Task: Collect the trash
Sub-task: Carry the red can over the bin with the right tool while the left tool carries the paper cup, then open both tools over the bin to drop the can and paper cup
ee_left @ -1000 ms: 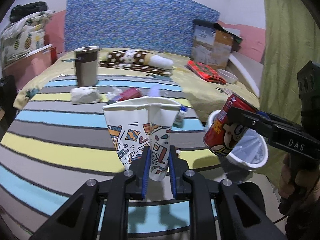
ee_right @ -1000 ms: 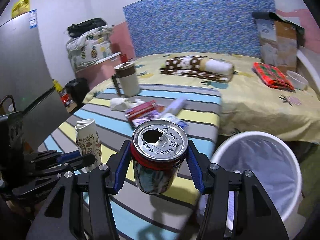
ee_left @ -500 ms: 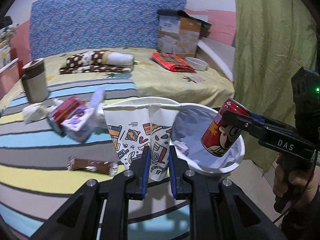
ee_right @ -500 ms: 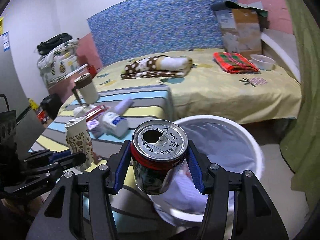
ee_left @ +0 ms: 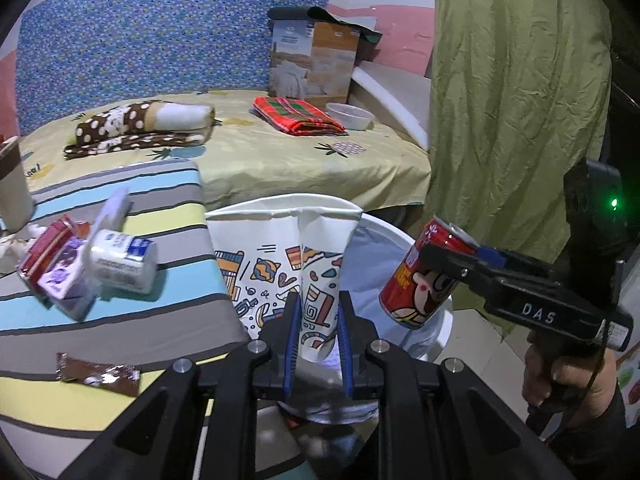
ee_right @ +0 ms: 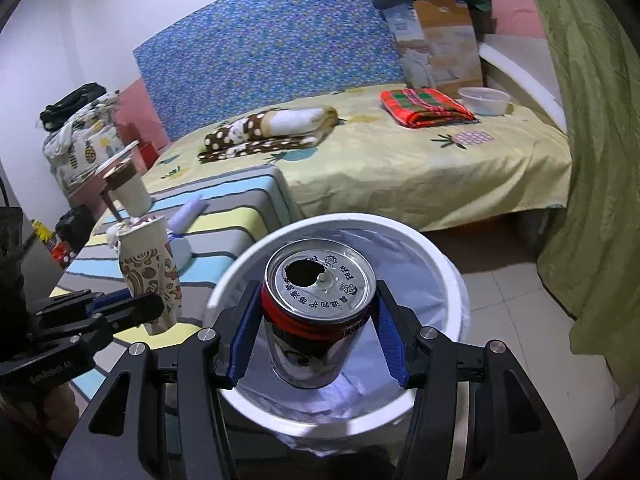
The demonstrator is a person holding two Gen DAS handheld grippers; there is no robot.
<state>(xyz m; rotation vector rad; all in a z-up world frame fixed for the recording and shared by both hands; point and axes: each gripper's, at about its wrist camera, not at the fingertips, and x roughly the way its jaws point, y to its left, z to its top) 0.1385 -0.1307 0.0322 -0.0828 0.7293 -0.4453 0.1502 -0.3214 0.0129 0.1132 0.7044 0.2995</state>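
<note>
Left wrist view, bottom centre: left gripper (ee_left: 318,344) clenched on a crushed paper cup (ee_left: 286,264), patterned, pinched near its base, rim up and flattened. Cup sits in front of the white trash bin (ee_left: 400,236), partly covering it. Right of centre, right gripper (ee_left: 452,256) comes in from the right edge holding a red can (ee_left: 416,288), tilted, over the bin's right rim. A hand (ee_left: 568,376) on that gripper's handle at lower right.

Right wrist view, bottom centre: right gripper (ee_right: 316,332) grasping the can (ee_right: 316,312) by its sides, blue pads touching both sides, opened top facing the camera. Can is directly above the bin (ee_right: 436,264), which has a pale liner inside. Lower left: left gripper (ee_right: 132,308) with the paper cup (ee_right: 150,272) upright, just left of the bin rim.

Left of frame, striped tabletop (ee_left: 172,280) still carries trash: a brown wrapper (ee_left: 98,374) at lower left near the front edge, a small white bottle (ee_left: 122,260) lying on its side, a red-and-purple carton (ee_left: 56,268) beside it, blurred. A mug (ee_right: 128,188) farther back at the tabletop's far end.

Behind: bed (ee_right: 400,160) with yellow sheet, a spotted brown blanket (ee_left: 136,128), red plaid cloth (ee_left: 298,114), white bowl (ee_left: 350,114), cardboard box (ee_left: 312,62) against the blue headboard (ee_left: 160,40). Green curtain (ee_left: 512,100) at right.
</note>
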